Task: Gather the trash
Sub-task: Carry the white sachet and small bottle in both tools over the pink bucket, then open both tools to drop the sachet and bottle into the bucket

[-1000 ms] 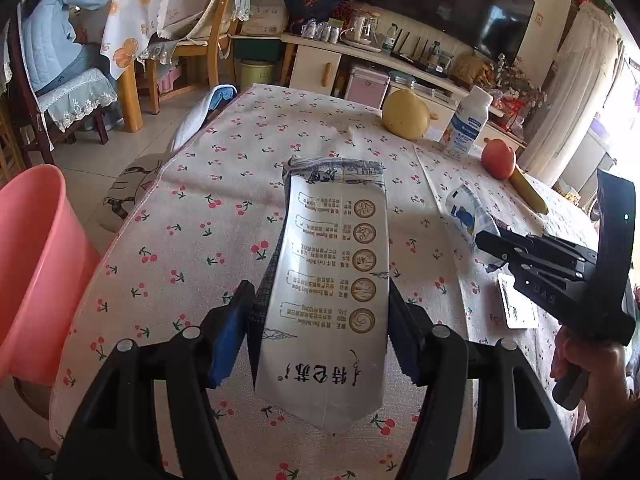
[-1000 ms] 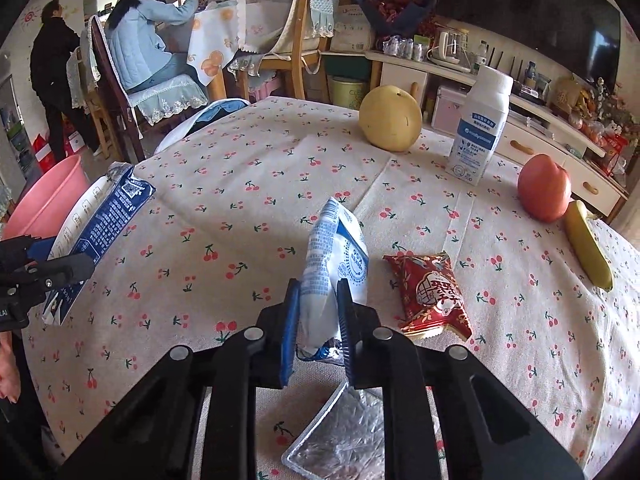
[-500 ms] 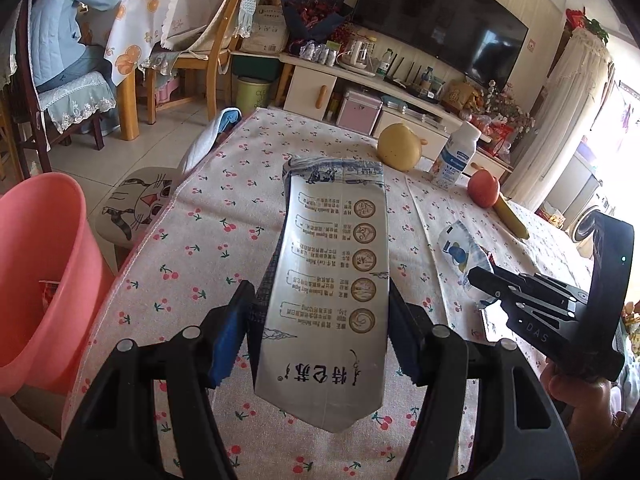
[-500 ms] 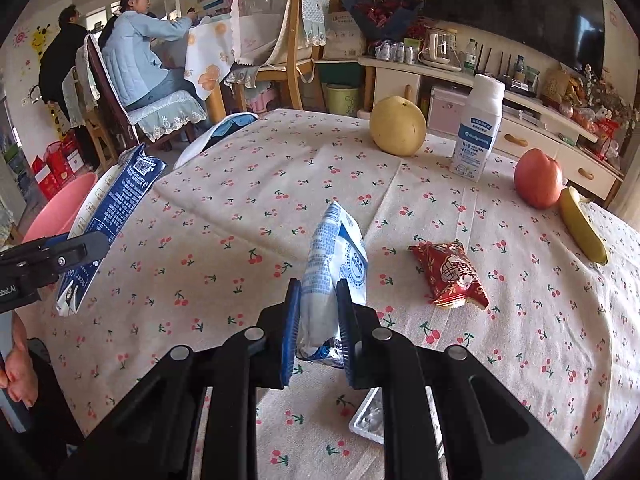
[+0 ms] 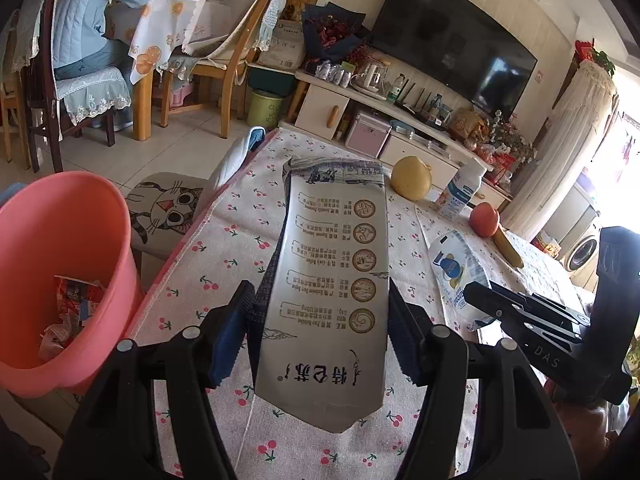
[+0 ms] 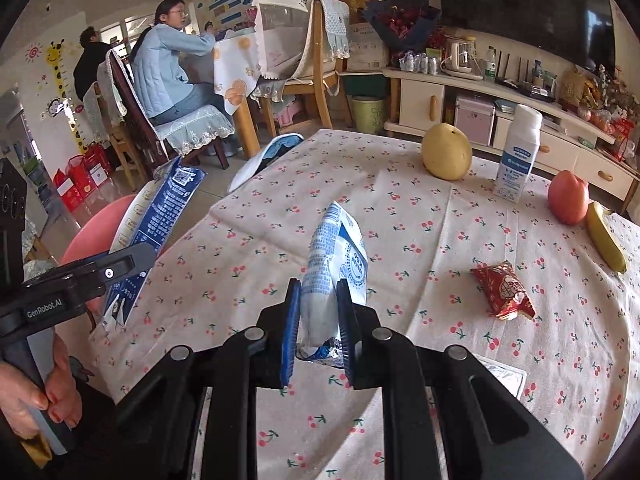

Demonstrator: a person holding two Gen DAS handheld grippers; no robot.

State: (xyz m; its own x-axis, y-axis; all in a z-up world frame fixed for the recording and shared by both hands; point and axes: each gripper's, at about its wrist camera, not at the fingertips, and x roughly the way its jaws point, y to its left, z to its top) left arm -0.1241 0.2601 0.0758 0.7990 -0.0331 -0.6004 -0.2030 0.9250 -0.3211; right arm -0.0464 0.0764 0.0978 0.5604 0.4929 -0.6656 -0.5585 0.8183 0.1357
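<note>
My left gripper [image 5: 320, 332] is shut on a flattened white and blue milk carton [image 5: 332, 280] and holds it above the table's left edge; the carton also shows in the right wrist view [image 6: 152, 228]. My right gripper [image 6: 318, 328] is shut on a crumpled white and blue milk pouch [image 6: 336, 264], held above the cherry-print tablecloth [image 6: 360, 200]. The pouch also shows in the left wrist view [image 5: 456, 272]. A pink bucket [image 5: 52, 240] with trash inside stands on the floor left of the table. A red snack wrapper [image 6: 502, 290] and a foil piece [image 6: 504, 376] lie on the cloth.
A yellow pear [image 6: 446, 152], white bottle [image 6: 518, 152], red apple [image 6: 568, 196] and banana [image 6: 604, 236] sit at the table's far side. A cat-print stool [image 5: 168, 208] stands by the bucket. A seated person [image 6: 172, 72], chairs and a TV cabinet [image 5: 400, 120] are beyond.
Both grippers have pulled back and risen with their items. The bucket and its inside have come into the left wrist view, and the table looks farther away.
</note>
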